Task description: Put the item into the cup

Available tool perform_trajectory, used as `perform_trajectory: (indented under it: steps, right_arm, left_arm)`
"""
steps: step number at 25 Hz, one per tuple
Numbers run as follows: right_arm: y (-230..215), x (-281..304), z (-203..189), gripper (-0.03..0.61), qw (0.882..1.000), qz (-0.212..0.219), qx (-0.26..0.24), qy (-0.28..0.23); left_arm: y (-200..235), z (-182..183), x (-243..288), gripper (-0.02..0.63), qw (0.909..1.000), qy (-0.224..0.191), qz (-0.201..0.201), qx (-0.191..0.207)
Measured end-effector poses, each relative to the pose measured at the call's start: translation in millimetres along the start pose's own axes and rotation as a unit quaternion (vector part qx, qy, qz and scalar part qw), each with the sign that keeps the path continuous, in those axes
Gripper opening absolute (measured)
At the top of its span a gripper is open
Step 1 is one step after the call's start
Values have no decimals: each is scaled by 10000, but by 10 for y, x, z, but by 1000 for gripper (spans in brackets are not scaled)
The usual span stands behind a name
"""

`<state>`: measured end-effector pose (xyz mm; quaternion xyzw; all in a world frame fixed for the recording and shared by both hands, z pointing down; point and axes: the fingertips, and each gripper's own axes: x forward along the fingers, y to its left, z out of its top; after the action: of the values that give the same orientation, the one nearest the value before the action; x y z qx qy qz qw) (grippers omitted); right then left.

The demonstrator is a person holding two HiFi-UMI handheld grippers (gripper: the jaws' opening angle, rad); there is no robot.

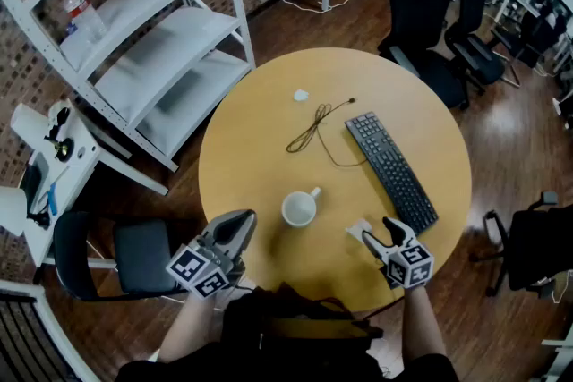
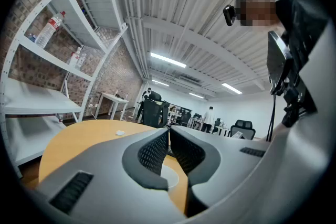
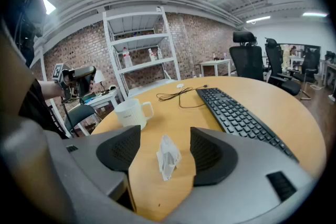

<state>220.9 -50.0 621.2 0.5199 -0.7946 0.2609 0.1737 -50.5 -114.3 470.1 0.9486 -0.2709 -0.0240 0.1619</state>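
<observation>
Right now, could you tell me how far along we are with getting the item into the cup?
Nothing is done yet: the white mug looks empty. In hand: the right gripper's open jaws straddle the small white packet on the table, without pinching it. Left to do: grip it, lift, carry it to the mug and release. The left gripper sits shut, idle.

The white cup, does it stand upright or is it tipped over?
Upright: the white cup stands on its base, its mouth facing up.
</observation>
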Motion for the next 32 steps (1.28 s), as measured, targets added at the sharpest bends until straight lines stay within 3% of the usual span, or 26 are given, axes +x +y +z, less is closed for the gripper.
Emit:
perform_trajectory:
  steps: [7, 16, 17, 19, 22, 27, 32]
  right_arm:
    - [-219, 372, -331, 327, 9981, 181, 97, 584]
    - [-187, 674, -616, 324, 9921, 282, -340, 1178]
    - [-189, 674, -626, 301, 9919, 233, -379, 1191]
    - [-167, 654, -635, 198, 9915, 194, -409, 1221]
    - [-98, 622, -625, 130, 9920, 237, -384, 1183]
    - [3, 526, -427, 115, 9955, 283, -267, 862]
    - [135, 373, 111, 115, 9967, 156, -710, 359]
  left_arm:
    - [102, -71, -69, 5, 9994, 90, 326, -16]
    - [113, -205, -229, 5, 9973, 243, 684, -149]
    - [111, -203, -220, 5, 9972, 247, 683, -146]
    - [101, -197, -189, 5, 9975, 256, 649, -131]
    - [83, -178, -129, 5, 9981, 260, 557, -100]
    - [55, -155, -49, 5, 9990, 252, 362, -66]
    - [66, -120, -15, 5, 9997, 153, 167, -56]
